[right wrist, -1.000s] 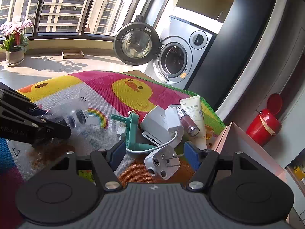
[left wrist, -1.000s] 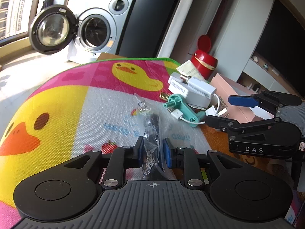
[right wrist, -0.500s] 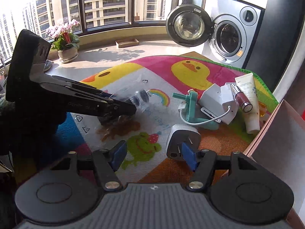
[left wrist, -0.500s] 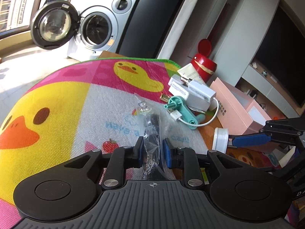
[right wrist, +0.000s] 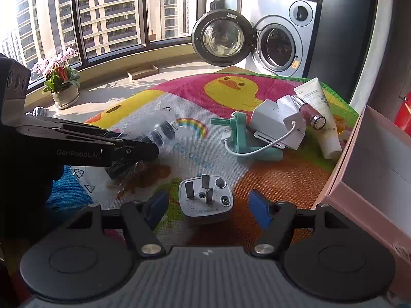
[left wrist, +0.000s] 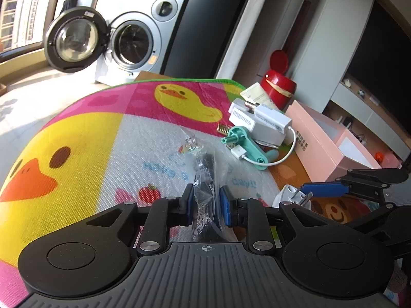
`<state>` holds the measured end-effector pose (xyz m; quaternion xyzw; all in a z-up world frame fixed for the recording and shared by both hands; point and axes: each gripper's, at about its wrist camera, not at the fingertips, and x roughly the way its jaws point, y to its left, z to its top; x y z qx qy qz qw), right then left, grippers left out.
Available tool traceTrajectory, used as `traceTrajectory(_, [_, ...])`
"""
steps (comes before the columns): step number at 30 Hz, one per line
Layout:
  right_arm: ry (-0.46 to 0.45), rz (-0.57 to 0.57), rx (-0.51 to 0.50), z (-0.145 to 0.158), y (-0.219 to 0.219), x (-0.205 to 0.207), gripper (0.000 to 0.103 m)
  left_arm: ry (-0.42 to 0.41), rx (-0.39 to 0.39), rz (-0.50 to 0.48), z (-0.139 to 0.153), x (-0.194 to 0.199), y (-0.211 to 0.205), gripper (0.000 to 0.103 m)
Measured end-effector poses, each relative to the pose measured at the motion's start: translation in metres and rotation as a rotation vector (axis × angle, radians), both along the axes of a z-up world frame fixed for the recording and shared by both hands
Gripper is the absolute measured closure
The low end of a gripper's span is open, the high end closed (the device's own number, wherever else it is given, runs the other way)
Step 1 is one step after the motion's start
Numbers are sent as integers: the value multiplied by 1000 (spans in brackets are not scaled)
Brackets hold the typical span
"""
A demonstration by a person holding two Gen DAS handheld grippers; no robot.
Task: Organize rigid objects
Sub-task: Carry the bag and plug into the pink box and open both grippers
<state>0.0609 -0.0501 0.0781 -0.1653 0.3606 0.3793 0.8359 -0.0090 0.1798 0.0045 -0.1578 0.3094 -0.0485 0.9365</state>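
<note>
On mat point(right wrist: 269, 179): left gripper point(left wrist: 206, 202) pinches bagged item point(left wrist: 205, 177), probably black; right gripper point(right wrist: 206, 205) wide.

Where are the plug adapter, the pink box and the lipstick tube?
plug adapter point(right wrist: 205, 200), right wrist view, pronged face.
pink box point(left wrist: 317, 141), left wrist view, side wall.
lipstick tube point(right wrist: 309, 111), right wrist view, pink barrel.

Occlusions and cut-offs, both wrist views

Dark item inside clear bag point(left wrist: 204, 179) unidentifiable through crinkled plastic; bag's lower end hidden behind left hand-held gripper point(left wrist: 205, 206) body. Pink box point(right wrist: 380, 164) cut by right edge, interior unseen. Plug adapter point(left wrist: 287, 195) mostly hidden in left view. Tube point(right wrist: 319, 113) print too small.
</note>
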Motion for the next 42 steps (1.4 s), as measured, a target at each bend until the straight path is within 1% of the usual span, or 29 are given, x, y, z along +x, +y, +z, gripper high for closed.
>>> traceTrajectory(1, [1, 2, -10, -3, 4, 1, 34, 2, 9, 3, 0, 1, -2, 78])
traceTrajectory(2, [1, 0, -17, -5, 6, 1, 37, 3, 21, 9, 1, 2, -4, 78])
traceTrajectory(3, [-1, -4, -9, -5, 6, -3, 50, 4, 33, 13, 2, 2, -6, 78])
traceTrajectory(4, [1, -7, -6, -3, 6, -5, 55, 5, 48, 13, 2, 2, -8, 78])
traceTrajectory(5, [0, -7, -4, 1, 4, -8, 55, 4, 69, 6, 4, 1, -12, 79])
traceTrajectory(7, [-39, -11, 1, 9, -3, -17, 55, 2, 81, -31, 6, -3, -18, 79])
traceTrajectory(9, [-85, -25, -5, 18, -16, -29, 56, 0, 82, -111, 9, -11, -30, 79])
traceTrajectory(11, [-100, -47, 5, 26, -34, -39, 56, -2, 104, -195, 13, -21, -48, 79])
traceTrajectory(14, [-150, -113, 16, 40, -72, -57, 55, -5, 97, -324, 25, -30, -77, 79])
traceTrajectory(16, [-189, -181, 16, 48, -98, -67, 55, -38, 104, -385, 40, -33, -96, 79])
traceTrajectory(18, [-230, -251, 22, 55, -124, -77, 55, -98, 114, -434, 63, -31, -118, 79])
traceTrajectory(20, [-263, -316, 29, 60, -147, -87, 55, -149, 110, -461, 86, -19, -135, 79])
traceTrajectory(22, [-282, -379, 39, 63, -171, -95, 55, -190, 108, -463, 106, -1, -150, 79])
traceTrajectory(24, [-295, -428, 49, 65, -190, -101, 55, -262, 101, -453, 130, 22, -166, 79])
traceTrajectory(26, [-310, -465, 51, 64, -204, -106, 55, -328, 53, -428, 151, 46, -176, 78])
traceTrajectory(27, [-314, -482, 52, 63, -210, -107, 55, -345, 21, -417, 159, 60, -180, 77])
traceTrajectory(28, [-314, -495, 55, 61, -214, -108, 56, -359, 13, -410, 163, 72, -183, 77])
traceTrajectory(29, [-308, -506, 62, 59, -218, -107, 56, -371, 38, -401, 166, 85, -190, 74])
traceTrajectory(31, [-290, -529, 75, 56, -224, -109, 56, -346, 106, -362, 166, 103, -199, 74])
traceTrajectory(32, [-287, -536, 78, 55, -226, -108, 56, -328, 107, -342, 163, 107, -198, 74])
traceTrajectory(34, [-292, -537, 86, 52, -229, -110, 56, -300, 57, -325, 156, 107, -187, 74])
traceTrajectory(35, [-296, -537, 89, 52, -229, -110, 56, -282, 34, -318, 150, 104, -178, 74])
traceTrajectory(37, [-291, -540, 93, 51, -229, -108, 56, -251, 27, -306, 135, 92, -159, 74])
traceTrajectory(39, [-280, -546, 102, 54, -227, -99, 56, -218, 38, -296, 119, 77, -143, 74])
traceTrajectory(42, [-323, -541, 124, 71, -220, -82, 56, -148, 67, -270, 89, 53, -112, 74])
